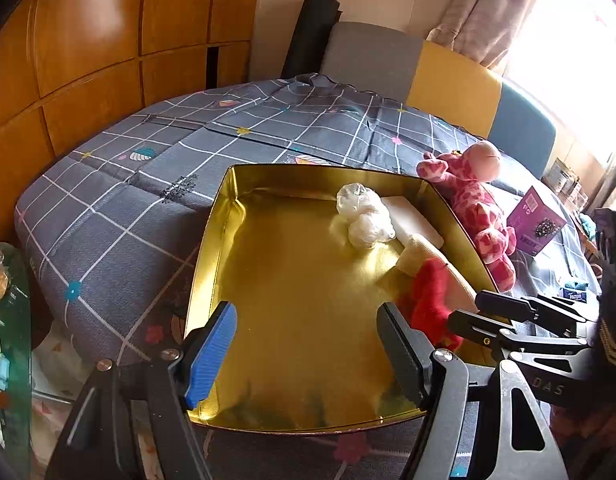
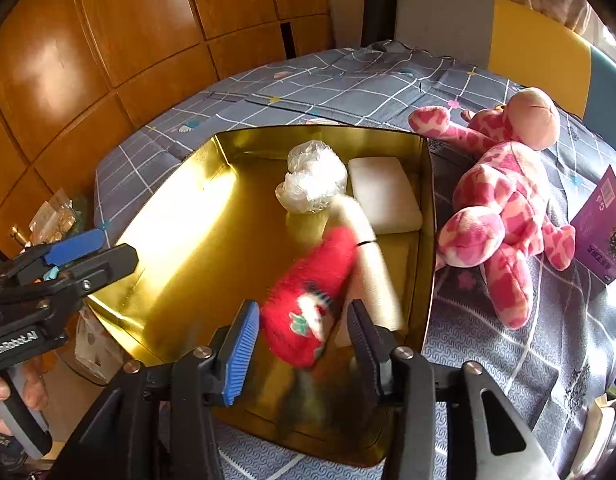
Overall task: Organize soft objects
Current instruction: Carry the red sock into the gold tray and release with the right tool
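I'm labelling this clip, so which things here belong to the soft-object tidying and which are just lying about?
Part of the job:
- gold tray
- red fluffy sock
- crumpled plastic bag
- white foam pad
- pink giraffe plush, still outside the tray

Lying about:
- purple box
- snack bags
- checked bedspread

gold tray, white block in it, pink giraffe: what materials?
Gold tray: looks like thin metal or foil-faced card; glossy, mirror-like glare and reflections. White block: probably foam; matte, with rounded soft edges. Pink giraffe: plush fabric, stuffed; fuzzy nap and puffy limbs.
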Demonstrator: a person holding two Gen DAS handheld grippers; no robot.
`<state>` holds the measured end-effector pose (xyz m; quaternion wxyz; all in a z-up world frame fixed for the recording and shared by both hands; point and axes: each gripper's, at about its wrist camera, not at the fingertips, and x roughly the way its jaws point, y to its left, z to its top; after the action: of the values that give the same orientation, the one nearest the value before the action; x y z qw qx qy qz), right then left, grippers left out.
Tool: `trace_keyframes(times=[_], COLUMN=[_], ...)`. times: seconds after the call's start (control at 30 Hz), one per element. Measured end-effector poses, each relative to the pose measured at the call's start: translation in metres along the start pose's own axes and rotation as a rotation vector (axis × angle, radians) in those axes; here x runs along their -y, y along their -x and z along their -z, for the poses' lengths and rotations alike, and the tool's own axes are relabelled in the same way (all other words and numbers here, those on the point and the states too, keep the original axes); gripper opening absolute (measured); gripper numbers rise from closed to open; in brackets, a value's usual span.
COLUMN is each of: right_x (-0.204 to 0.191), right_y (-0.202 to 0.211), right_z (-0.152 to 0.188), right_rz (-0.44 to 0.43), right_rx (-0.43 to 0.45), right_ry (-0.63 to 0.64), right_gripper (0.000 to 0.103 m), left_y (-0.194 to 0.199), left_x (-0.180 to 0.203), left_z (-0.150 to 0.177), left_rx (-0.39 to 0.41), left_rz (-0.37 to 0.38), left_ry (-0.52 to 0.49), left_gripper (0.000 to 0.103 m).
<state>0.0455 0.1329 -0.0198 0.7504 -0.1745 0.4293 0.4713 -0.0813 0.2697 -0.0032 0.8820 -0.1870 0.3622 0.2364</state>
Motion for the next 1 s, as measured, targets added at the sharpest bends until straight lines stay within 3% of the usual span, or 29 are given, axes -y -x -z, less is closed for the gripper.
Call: trace_keyframes(times=[0.53,1.0], right_x=[0.005,0.050], right_y=[0.040,0.078], right_z=[0.015,0.037], right_rz=[0.079,0.167], right_rx=[0.083,0.127], right_ry=[-0.027,-0.116], right_gripper=[0.049,0.049], left_y=[0.015,0.020], left_x=[0.024,0.053], left_z=[0.001,0.001], left_rx=[0.035,0.042], left_rz=[0.011,0.050], left_ry=[-0.077,-0.153], left_gripper=[0.078,0.078])
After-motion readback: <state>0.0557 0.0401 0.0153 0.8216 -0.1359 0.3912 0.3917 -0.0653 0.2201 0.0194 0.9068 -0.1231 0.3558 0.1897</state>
